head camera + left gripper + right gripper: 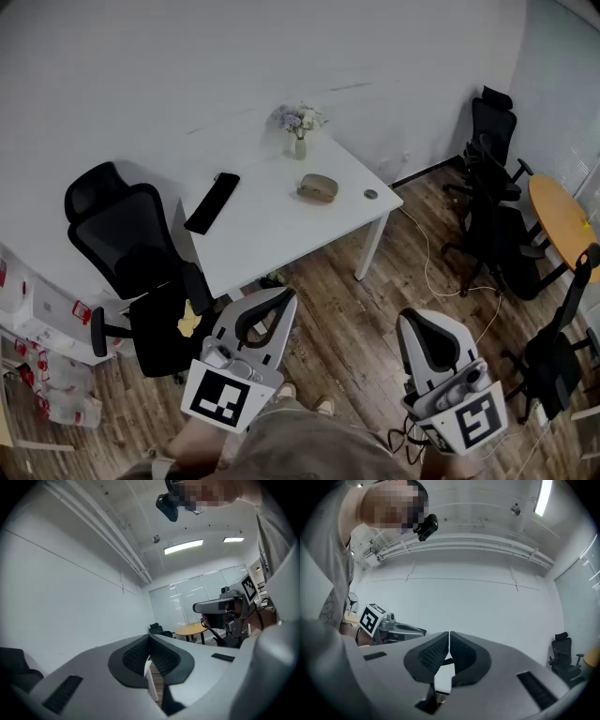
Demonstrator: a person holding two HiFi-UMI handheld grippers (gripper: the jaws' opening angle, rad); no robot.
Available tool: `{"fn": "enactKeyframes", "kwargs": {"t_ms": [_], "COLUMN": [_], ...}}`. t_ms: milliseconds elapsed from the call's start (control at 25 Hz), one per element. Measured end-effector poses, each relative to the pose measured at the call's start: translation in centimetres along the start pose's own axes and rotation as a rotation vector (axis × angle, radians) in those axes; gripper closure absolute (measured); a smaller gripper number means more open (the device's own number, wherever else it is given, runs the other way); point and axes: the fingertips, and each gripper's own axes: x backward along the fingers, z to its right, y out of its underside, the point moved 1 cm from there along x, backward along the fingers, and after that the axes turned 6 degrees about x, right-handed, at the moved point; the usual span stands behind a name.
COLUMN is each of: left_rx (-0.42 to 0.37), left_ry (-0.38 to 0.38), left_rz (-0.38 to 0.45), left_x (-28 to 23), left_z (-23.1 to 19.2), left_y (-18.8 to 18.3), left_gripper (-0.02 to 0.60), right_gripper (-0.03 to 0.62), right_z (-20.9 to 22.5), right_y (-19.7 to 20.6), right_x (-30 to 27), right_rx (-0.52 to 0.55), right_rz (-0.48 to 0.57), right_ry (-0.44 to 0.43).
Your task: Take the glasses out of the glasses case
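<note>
The left gripper (277,305) and the right gripper (419,328) are both fully closed on nothing, held over the floor at the near side. The glasses case (318,187) lies well apart from them on the far white table (272,239), its long axis roughly left to right. It sits between the 2 and seems nearer the left one.

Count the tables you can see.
2: a white table ahead, bearing the case, and a round orange table at the head view's right edge. Others could be out of frame.
</note>
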Motion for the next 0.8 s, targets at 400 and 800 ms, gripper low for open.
{"fn": "enactKeyframes", "kwargs": {"t_ms": [400,800], "left_rx": [-0.007,-0.007], "left_ry": [0.008,-0.015], "left_rz": [-0.003,-0.014], "left_x": [-0.6,-1.9], "left_z": [1.3,2.1], "left_y": [0.0,0.3], "left_gripper": [0.565,0.565], "right_gripper": [0.56,0.557], "right_z": [1.0,2.6], "right_y": [1.4,1.2], "right_x": [1.4,1.4], "right_rx": [0.015,-0.058], "right_rz": [-0.032,0.031], "right_ry": [0.001,0.001]}}
